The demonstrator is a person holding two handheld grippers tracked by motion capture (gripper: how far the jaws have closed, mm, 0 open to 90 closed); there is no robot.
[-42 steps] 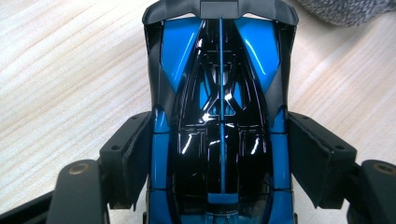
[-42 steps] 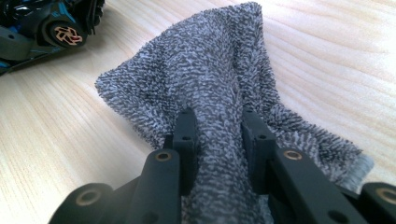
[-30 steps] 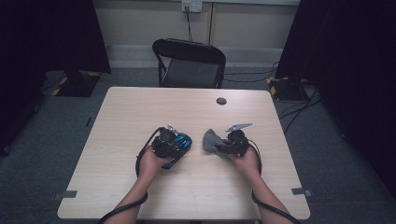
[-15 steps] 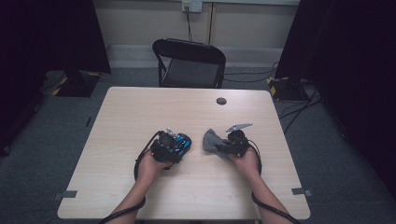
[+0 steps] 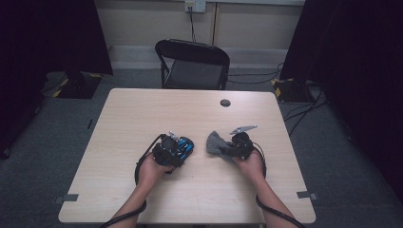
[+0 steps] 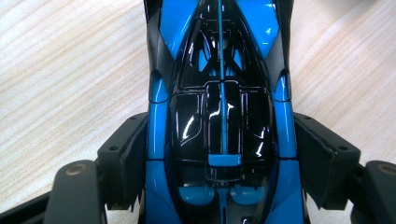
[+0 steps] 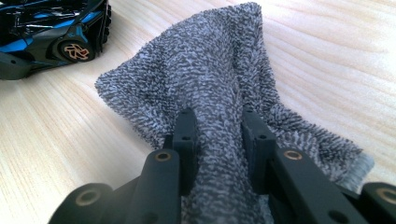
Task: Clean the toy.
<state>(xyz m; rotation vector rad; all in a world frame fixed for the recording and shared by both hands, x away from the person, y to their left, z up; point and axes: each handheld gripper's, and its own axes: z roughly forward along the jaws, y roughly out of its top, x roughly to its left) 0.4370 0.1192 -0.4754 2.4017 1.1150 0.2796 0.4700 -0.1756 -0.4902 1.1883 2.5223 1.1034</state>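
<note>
Left claw (image 5: 183, 148) closed on both flanks of blue-and-black toy car (image 6: 219, 112), pads pressed against the bodywork just behind the cockpit, as seen in the left gripper view. Car held low over the near middle of the desk (image 5: 142, 114), nose pointing away from the left hand (image 5: 154, 167); from the high view, cannot tell whether the wheels touch the surface. Jaws noted as having eased slightly closer within the last half second, car between them throughout.

Right claw (image 7: 219, 126) pinched tight on a bunched fold of grey terry cloth (image 7: 210, 74), jaws almost fully together with the fabric squeezed between them. Remainder of cloth spread forward and flat on the desk, its far corner near the car's rear wheel in the right gripper view. In the high view, cloth (image 5: 216, 144) lying just right of the car, with a narrow strip of bare wood between the two; right hand (image 5: 251, 164) behind it.

Compared with a second ago: both hands, car and cloth in the same places, gap between car and cloth unchanged, right grip unchanged. No shift found in the small black disc (image 5: 225, 102) at the far edge of the desk, nor in the folding chair (image 5: 192, 64) beyond it.
</note>
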